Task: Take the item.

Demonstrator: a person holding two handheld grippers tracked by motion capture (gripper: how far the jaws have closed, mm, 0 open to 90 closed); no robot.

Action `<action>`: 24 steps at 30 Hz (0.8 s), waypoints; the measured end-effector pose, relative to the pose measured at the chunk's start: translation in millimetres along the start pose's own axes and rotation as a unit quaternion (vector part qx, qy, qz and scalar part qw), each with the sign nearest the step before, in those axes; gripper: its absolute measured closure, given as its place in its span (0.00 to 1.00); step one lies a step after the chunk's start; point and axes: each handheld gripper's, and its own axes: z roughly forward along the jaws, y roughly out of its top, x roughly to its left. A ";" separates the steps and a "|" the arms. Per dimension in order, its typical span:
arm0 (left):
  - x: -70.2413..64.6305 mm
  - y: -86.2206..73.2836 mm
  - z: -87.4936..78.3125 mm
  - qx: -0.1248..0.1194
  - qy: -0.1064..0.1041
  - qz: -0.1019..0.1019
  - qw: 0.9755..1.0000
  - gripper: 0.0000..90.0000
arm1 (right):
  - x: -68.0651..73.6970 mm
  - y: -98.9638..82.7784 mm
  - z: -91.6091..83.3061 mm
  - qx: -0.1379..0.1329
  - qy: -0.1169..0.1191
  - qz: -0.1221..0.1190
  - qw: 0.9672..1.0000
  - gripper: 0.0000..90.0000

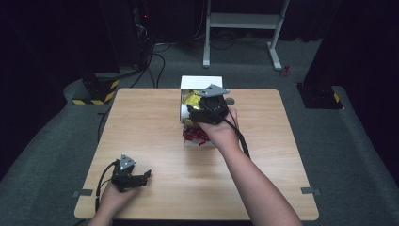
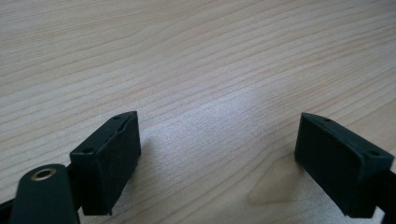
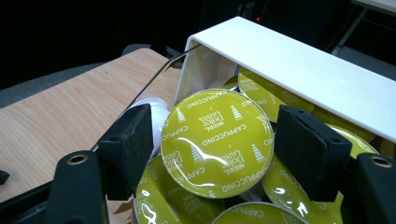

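1. Black fingers point(image 3: 126, 149) of the right gripper point(image 3: 212, 154) bracket a green cappuccino capsule point(image 3: 217, 142), pads near but seemingly not yet pinching.
2. That capsule sits in the white box point(image 1: 200, 82) at twelve o'clock on the tabletop point(image 1: 141, 122).
3. Light, rigid rim, dentable foil: grip the edges.
4. The left gripper point(image 1: 134, 179), seven o'clock, gapes empty.

The left hand point(image 1: 113, 195) lies at the near left, forearm entering from the near edge, and holds the left gripper point(image 1: 147, 175) low and level, pointing right; its jaws stand wide apart with nothing between them. The right arm point(image 1: 256, 188) stretches from the near right towards the far middle, where the right hand point(image 1: 221, 127) grips the right gripper point(image 3: 212, 140), tipped downward and away. Its jaws are partly closed.
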 end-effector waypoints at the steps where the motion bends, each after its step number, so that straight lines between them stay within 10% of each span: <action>1: 0.0 0.0 0.0 0.000 0.000 0.000 1.000 0.17 | 0.8 0.1 0.2 0.000 -0.002 -0.004 1.000 0.31; 24: 0.0 0.0 0.0 0.000 -0.001 0.000 1.000 0.16 | 4.1 -2.3 3.4 0.003 -0.011 -0.013 1.000 0.42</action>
